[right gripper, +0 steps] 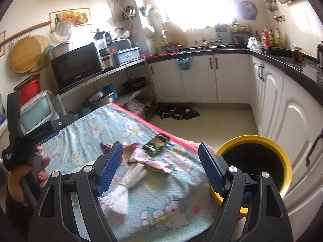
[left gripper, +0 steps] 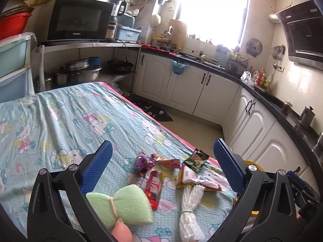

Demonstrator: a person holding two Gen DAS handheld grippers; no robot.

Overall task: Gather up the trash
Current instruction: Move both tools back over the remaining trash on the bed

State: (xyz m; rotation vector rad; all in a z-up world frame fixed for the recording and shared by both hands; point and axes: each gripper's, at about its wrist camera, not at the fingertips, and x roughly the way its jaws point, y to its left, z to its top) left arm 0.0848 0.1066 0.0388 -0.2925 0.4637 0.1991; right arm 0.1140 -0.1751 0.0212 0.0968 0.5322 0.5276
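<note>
Several snack wrappers lie on a table with a Hello Kitty cloth: a purple one, a red one, a green one and a pink-yellow one. A tied white plastic bag and a green bow-shaped sponge lie beside them. My left gripper is open above the wrappers. My right gripper is open over the white bag and pink wrapper. A yellow-rimmed black bin stands right of the table.
White cabinets with a black countertop run along the back and right. A microwave sits on a metal shelf with pots below. Plastic drawers stand at the left. A dark mat lies on the floor.
</note>
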